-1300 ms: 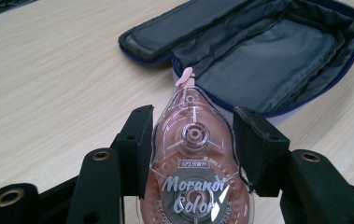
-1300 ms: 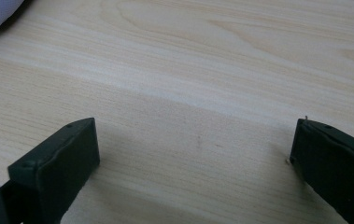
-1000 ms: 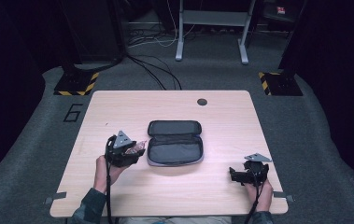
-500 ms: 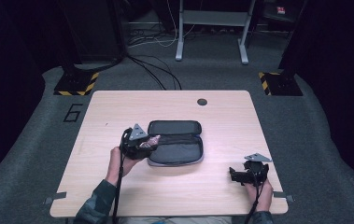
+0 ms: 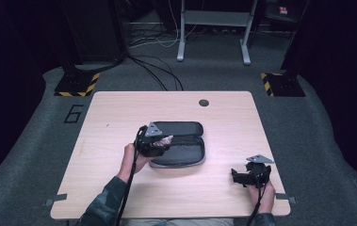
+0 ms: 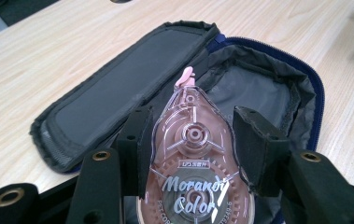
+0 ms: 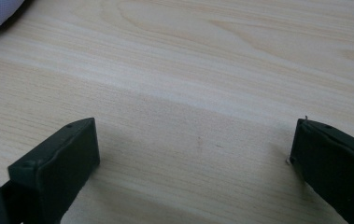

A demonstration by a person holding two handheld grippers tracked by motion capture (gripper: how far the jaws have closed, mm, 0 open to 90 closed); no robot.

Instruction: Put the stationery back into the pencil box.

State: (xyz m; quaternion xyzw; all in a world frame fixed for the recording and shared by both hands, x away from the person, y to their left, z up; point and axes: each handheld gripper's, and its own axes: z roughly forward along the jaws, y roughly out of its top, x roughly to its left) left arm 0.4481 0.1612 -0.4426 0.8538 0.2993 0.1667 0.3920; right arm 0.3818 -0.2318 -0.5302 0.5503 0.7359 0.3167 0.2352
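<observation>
On the wooden table an open case lies. Over the case's left end, the left gripper pinches a pink tape dispenser. Well right of the case, the right gripper stands spread, holding nothing.

The correction tape is see-through pink with white lettering; the pencil case is dark grey, blue-zipped; the bench is pale woodgrain.
</observation>
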